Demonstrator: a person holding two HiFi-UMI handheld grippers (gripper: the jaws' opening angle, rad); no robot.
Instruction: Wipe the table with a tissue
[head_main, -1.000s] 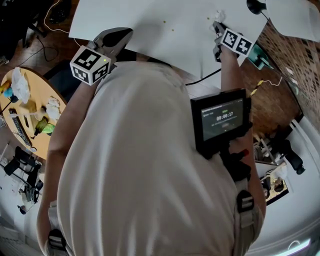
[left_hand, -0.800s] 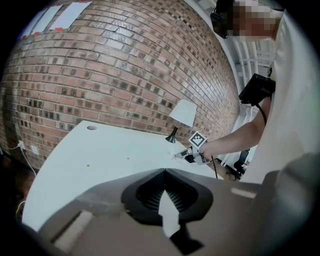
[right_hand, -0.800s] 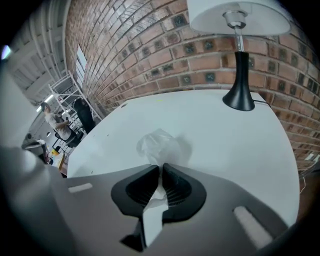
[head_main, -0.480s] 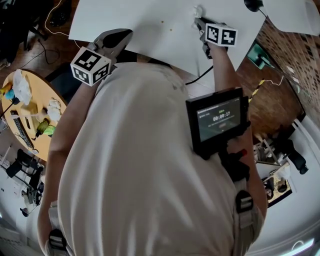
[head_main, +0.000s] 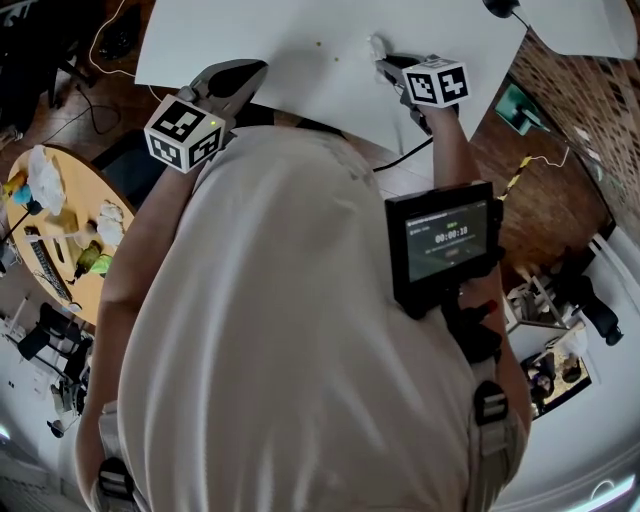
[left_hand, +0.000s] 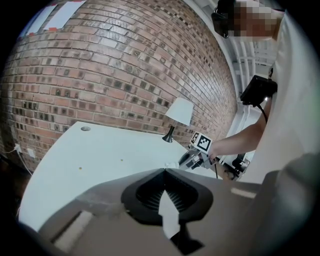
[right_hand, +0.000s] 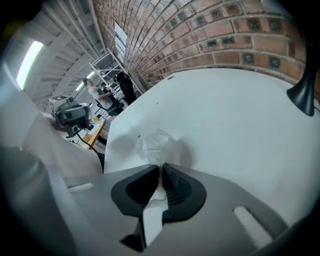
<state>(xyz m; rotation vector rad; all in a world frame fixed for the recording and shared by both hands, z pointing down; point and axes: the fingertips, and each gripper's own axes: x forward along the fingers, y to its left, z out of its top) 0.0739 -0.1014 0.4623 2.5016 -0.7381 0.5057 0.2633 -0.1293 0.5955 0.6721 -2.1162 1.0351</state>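
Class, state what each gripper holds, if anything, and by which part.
Right gripper pinches the crumpled tissue by its near end; left gripper, jaws together, holds nothing.

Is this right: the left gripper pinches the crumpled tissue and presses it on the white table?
Not quite. It is the right gripper, not the left, that pinches the crumpled tissue and presses it on the white table. The right gripper view shows the tissue clamped between its jaws.
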